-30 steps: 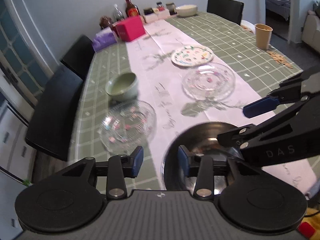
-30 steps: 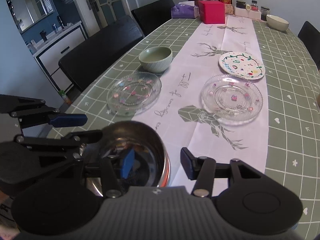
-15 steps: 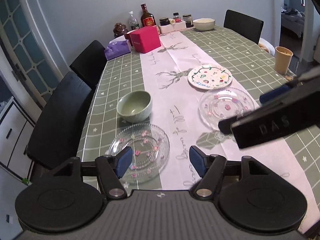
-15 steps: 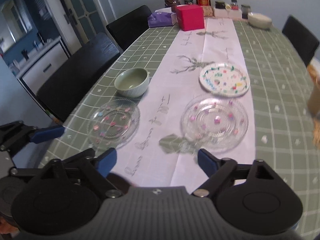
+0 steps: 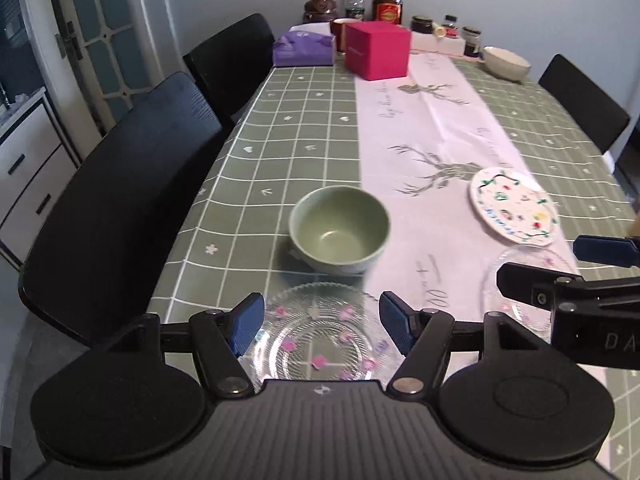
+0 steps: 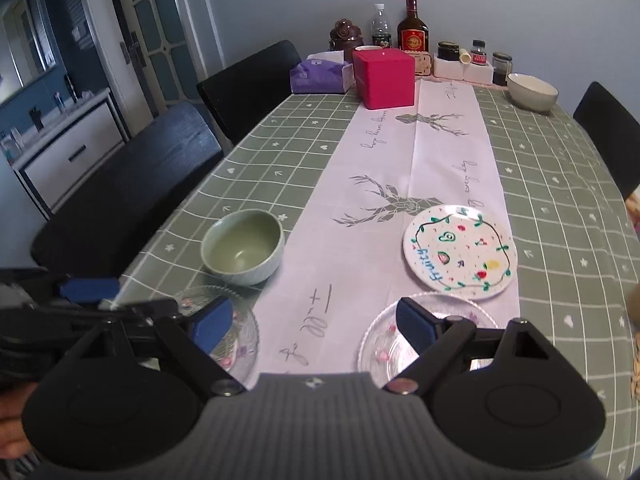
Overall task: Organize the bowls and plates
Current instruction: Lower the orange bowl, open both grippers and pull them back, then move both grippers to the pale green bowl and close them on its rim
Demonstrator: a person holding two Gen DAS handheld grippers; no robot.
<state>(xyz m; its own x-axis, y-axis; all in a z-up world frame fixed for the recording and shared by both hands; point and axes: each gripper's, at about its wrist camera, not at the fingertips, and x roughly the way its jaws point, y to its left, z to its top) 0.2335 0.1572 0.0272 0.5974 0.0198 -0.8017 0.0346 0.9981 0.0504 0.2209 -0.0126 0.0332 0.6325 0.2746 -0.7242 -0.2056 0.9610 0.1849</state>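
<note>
**Two glass plates, one painted plate, two bowls on the checked table**

Both tongs stand spread with nothing between their pads. The left gripper [image 5: 321, 322] hangs over the near-left glass plate [image 5: 320, 336], a clear dish with pink flower dots, without touching it. The right gripper [image 6: 314, 326] hangs over the white runner [image 6: 412, 168], its right finger above the second glass plate [image 6: 384, 344], which lies on the runner's near right part.

Counted: two clear glass plates, one at each side near the table's front edge. One white painted plate [image 6: 460, 252] lies just beyond the right-hand glass plate; its rim carries a green vine, and blue hand lettering on it seems to read "Fruity". One pale green bowl [image 5: 340, 228] sits upright and empty just beyond the left glass plate, at the runner's left edge. One cream bowl [image 6: 532, 92] sits at the far right end.

At the far end stand one red box [image 6: 384, 78], one purple tissue pack [image 6: 320, 76], one brown bottle with a red label [image 6: 413, 36] whose print is too small to read, one clear water bottle [image 6: 381, 28], and several small jars. The runner shows two deer drawings and lines of cursive writing, too blurred to read surely. Three black chairs [image 5: 120, 192] are visible round the green checked tablecloth [image 5: 280, 128].

The right gripper's body bears the letters "DA" at the edge of the left wrist view.
</note>
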